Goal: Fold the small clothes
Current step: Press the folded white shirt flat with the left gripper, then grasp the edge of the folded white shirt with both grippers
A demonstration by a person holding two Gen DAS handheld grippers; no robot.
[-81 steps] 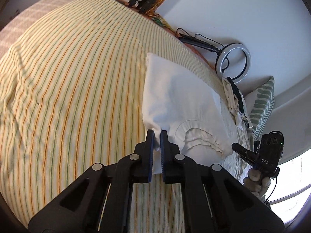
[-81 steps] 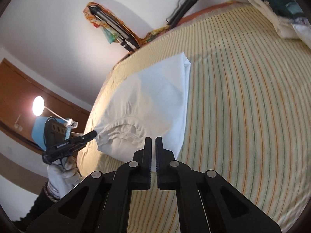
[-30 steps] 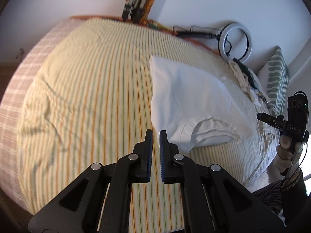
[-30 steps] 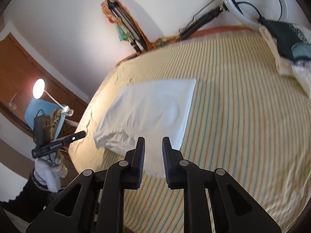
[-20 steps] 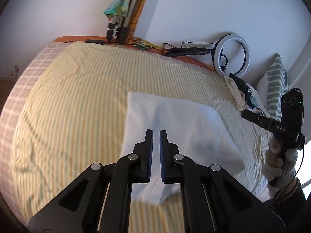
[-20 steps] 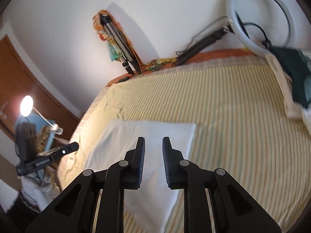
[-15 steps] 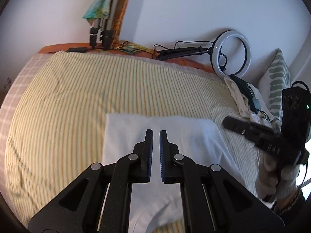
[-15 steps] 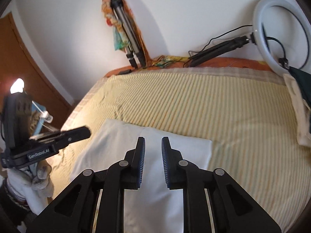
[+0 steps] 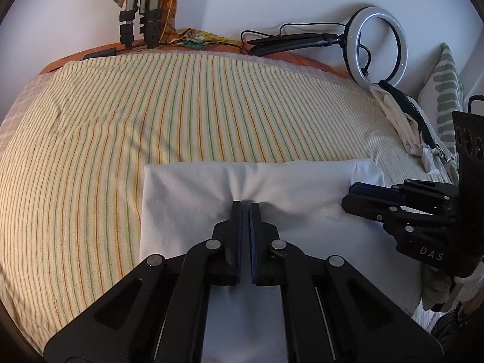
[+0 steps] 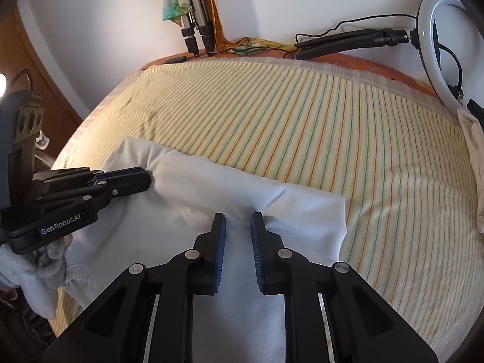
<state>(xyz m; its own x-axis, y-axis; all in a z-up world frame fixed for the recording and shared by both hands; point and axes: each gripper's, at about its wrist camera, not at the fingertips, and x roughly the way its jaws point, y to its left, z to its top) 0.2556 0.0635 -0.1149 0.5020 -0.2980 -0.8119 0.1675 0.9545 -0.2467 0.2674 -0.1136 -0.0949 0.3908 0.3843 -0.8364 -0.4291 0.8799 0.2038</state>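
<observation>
The white garment (image 9: 187, 199) lies folded on the striped bedspread (image 9: 106, 127) at the near side of the bed, its far edge running straight from 9 to 3 o'clock in the left wrist view. Beyond that edge, toward 12 o'clock, the bedspread is bare all the way to the headboard side; to 9 o'clock there is also a wide bare stretch.

The left gripper (image 9: 245, 204) has its jaws nearly together, and the cloth bunches into a small pucker right at the tips, so it pinches a fold of the garment near the far edge. The right gripper (image 10: 238, 216) stands with a narrow gap between its blue-lined fingers (image 10: 219, 242), over the garment's middle; cloth lies under and between the tips, but whether the pads press on it cannot be told from the wrist view. In the left wrist view the right gripper comes in from 3 o'clock with its tip on the garment near the right corner (a gloved hand (image 10: 45, 260) shows below the left one at 8 o'clock in the right wrist view).

At 1 o'clock a ring light (image 9: 378, 48) leans at the bed's far corner, with a pile of clothes (image 9: 402, 121) and a green-patterned pillow (image 9: 447, 90) beside it. Tripod legs (image 9: 139, 6) stand at 11 o'clock against the wall.
</observation>
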